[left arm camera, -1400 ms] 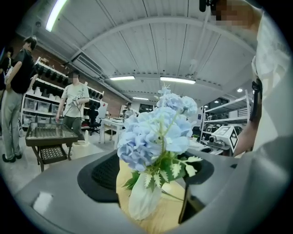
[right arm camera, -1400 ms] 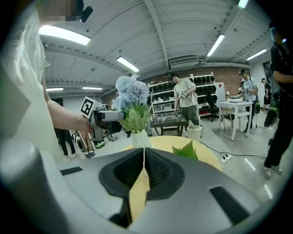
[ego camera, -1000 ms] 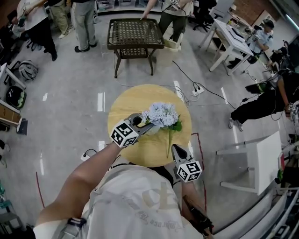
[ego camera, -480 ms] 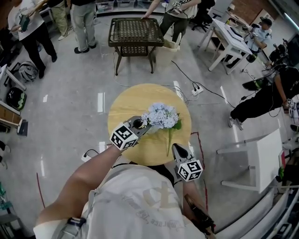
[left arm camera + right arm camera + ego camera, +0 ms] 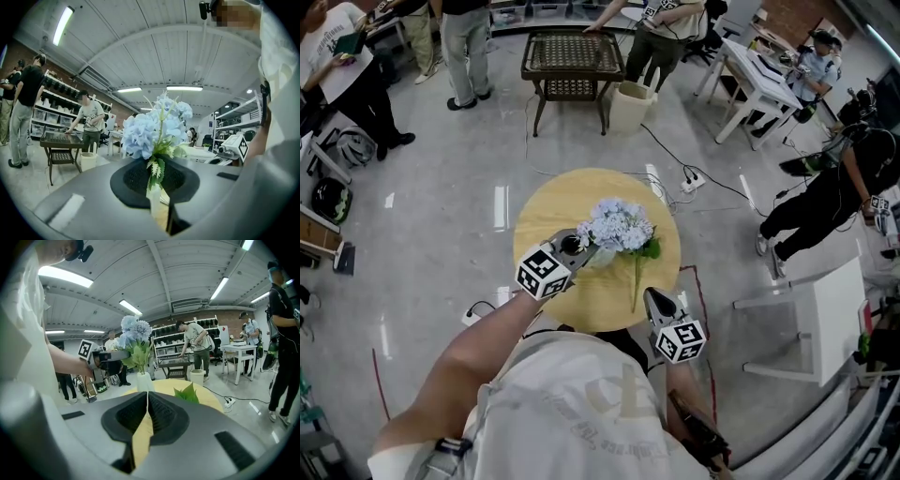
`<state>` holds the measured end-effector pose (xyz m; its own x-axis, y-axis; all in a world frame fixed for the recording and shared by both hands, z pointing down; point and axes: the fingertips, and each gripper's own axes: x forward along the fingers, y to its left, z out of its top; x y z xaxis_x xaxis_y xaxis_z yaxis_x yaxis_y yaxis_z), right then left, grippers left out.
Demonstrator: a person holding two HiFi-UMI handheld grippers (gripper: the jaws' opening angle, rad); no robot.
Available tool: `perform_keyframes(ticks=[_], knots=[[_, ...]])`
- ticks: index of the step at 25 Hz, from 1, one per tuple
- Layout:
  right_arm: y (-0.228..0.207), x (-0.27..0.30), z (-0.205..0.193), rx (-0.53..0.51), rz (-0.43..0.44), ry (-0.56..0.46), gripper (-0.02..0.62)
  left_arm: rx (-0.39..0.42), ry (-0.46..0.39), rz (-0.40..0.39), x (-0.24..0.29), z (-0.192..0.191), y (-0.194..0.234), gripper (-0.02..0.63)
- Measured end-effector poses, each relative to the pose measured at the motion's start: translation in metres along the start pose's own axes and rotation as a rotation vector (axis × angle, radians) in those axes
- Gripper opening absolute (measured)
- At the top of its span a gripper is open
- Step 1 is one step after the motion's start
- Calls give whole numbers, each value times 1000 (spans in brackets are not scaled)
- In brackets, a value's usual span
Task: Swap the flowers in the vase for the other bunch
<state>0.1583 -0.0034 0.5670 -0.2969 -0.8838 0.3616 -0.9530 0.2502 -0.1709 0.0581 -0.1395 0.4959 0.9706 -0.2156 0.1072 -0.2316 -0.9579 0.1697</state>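
Note:
A bunch of pale blue flowers [image 5: 619, 225] stands in a small white vase [image 5: 144, 380] near the middle of the round yellow table [image 5: 553, 202]. My left gripper [image 5: 581, 246] reaches in from the left. Its jaws have just been closing and now pinch the green stems [image 5: 154, 171] just above the vase's mouth. A second green stem with leaves [image 5: 637, 281] lies flat on the table right of the vase; its head is hidden. My right gripper [image 5: 652, 300] hovers at the table's near edge, shut and empty.
A dark wicker side table [image 5: 572, 61] and a cream bin [image 5: 628, 105] stand beyond the round table. Cables and a power strip [image 5: 689, 180] lie on the floor to the right. Several people stand around the room's edges, and a white table [image 5: 811, 314] is at the right.
My left gripper's jaws have shut on the flower stems above the vase. The right gripper has stayed where it was.

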Motion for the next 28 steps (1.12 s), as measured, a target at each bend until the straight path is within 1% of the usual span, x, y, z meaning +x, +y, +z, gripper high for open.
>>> perform_keyframes(ticks=[9,18,24,28], knots=[[-2,0,-2,11,21,-2,9,-22,-34,0,0,27,-5,26],[-9,3,-3,9,28,2,9,-41,-78,11,-7,54,2,25],[-11,4,-4,11,32,5,9,-26,-99,21,-10,69,3,25],[-11,5,-3,13,34,8,9,-51,-115,14,-13,79,3,25]])
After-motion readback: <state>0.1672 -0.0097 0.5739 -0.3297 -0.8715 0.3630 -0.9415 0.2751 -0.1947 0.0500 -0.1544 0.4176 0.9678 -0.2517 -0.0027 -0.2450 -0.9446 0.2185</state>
